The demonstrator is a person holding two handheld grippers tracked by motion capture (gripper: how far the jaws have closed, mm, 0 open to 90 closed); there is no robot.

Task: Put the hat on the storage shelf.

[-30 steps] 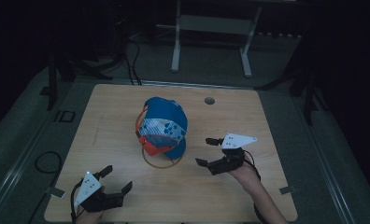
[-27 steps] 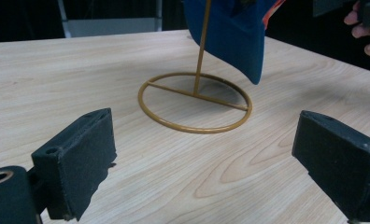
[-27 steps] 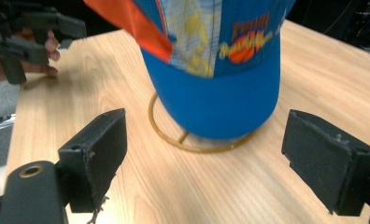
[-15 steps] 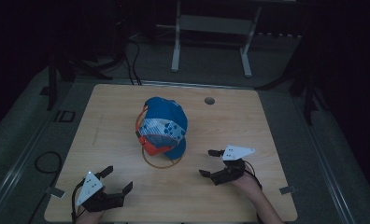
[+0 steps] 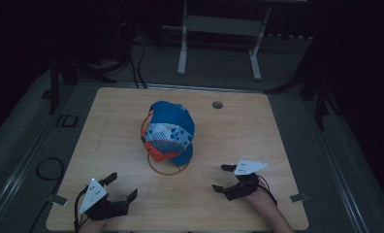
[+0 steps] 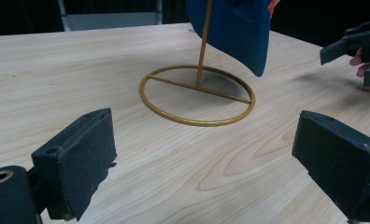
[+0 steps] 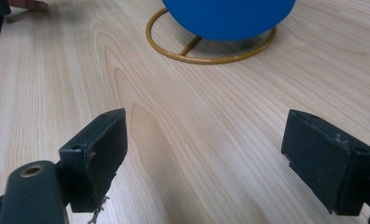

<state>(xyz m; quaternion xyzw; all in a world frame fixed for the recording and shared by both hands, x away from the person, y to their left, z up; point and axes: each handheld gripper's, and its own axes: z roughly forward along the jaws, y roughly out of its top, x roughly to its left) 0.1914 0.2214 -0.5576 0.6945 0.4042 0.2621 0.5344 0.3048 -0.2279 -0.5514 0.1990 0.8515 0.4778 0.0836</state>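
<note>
So there's a blue baseball cap (image 5: 170, 128) hanging on a gold wire stand (image 5: 168, 167) around the middle of the wooden counter (image 5: 258, 141). It's got a patterned white and blue panel and an orange underside, and in the left gripper view the blue brim (image 6: 239, 32) droops down over the stand's ring base (image 6: 197, 95).

Both grippers are parked near the front edge, well apart from the cap. The left gripper (image 5: 116, 187) sits at the front left with its jaws spread wide and nothing between them. The right gripper (image 5: 224, 178) is at the front right, same deal, jaws wide apart and empty.

My guess is the cap is what's about to get handled, and here's where I'd worry:

- That stand looks light, just 1 thin post on a ring. Tug the cap sideways instead of lifting straight up and the whole stand probably tips or slides along with it.
- Cap fabric is soft, so a pinch on the crown could just bunch it up and slip off. The brim seems like the stiffer bet.
- Coming in low, a jaw could clip the ring and shove the stand.
</note>
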